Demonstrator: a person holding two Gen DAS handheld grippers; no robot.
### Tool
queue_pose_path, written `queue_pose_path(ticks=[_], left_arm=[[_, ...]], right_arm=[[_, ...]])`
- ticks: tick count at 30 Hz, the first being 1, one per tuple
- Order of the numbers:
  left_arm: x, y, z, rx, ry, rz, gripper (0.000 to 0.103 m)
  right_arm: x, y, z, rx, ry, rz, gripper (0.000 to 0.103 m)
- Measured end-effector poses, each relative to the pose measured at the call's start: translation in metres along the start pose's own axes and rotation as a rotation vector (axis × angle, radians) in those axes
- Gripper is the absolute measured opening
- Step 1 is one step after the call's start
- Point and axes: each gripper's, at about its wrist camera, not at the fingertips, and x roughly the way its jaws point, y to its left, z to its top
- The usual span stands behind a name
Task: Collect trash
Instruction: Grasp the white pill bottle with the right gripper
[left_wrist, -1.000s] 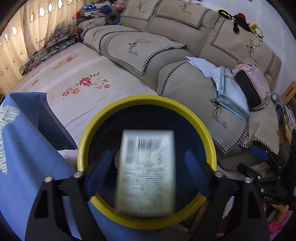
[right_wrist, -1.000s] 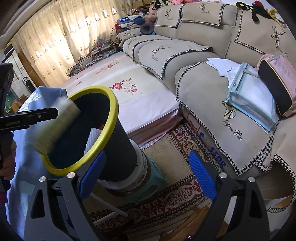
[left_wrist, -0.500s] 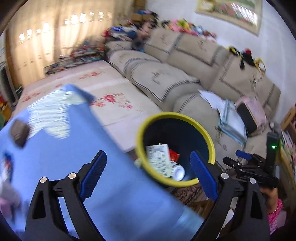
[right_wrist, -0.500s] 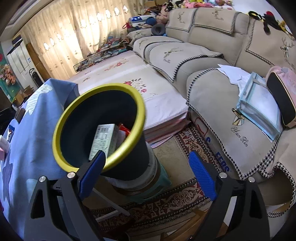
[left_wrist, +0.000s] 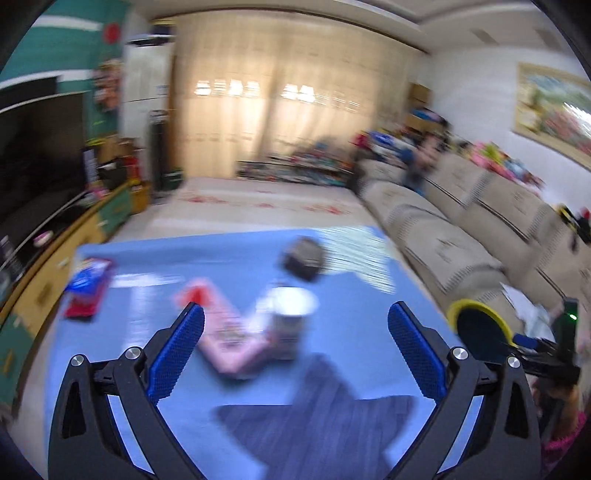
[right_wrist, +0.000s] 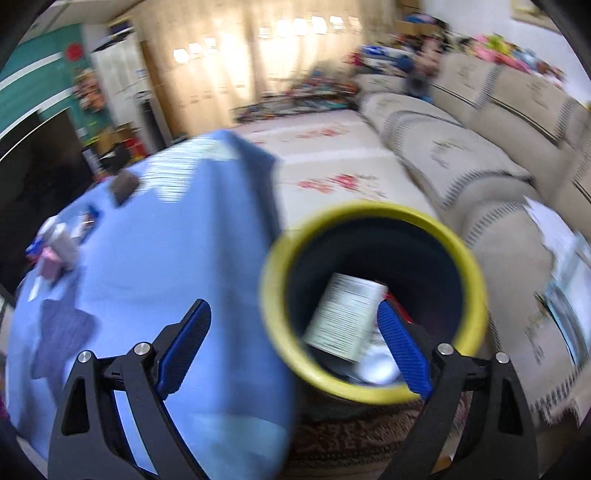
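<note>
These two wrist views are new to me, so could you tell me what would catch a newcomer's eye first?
In the right wrist view, the yellow-rimmed bin fills the middle, with a white printed carton lying inside it. In the left wrist view, the blue tablecloth dominates, scattered with blurred items, among them a pink package near the centre. Both the left gripper and the right gripper stand open and empty.

The bin (right_wrist: 373, 306) is dark with a yellow rim, the worktop (left_wrist: 332, 332) cloth is blue, and the sofa (right_wrist: 480, 177) is beige.
</note>
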Motion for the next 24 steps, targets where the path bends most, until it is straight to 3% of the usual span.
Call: queue_pose_path(ticks=[3,8,15,22,24], left_arm=[[-0.002,0.057,-0.004,-0.079,-0.031,0.103,0.098],[0.013,0.117,-0.018,-0.167,-0.036,0.245,0.098],[0.024,0.146,-0.034,-0.25,-0.029,0.273,0.098],[0.033,0.139,-0.04,-0.262,-0.009,0.258,0.098],[0.035,0.137,-0.04,-0.261,-0.003,0.255,0.098]], right_arm=[[0.009,0.047,0.015,-0.088,-0.002,0.061,0.087],[0.022,0.131,0.029,-0.238,-0.013,0.169,0.087],[0.046,0.222,0.043,-0.366,-0.017,0.261,0.087],[0.074,0.27,0.055,-0.378,-0.03,0.297,0.086],[0.082,0.276,0.056,-0.372,-0.022,0.296,0.081]])
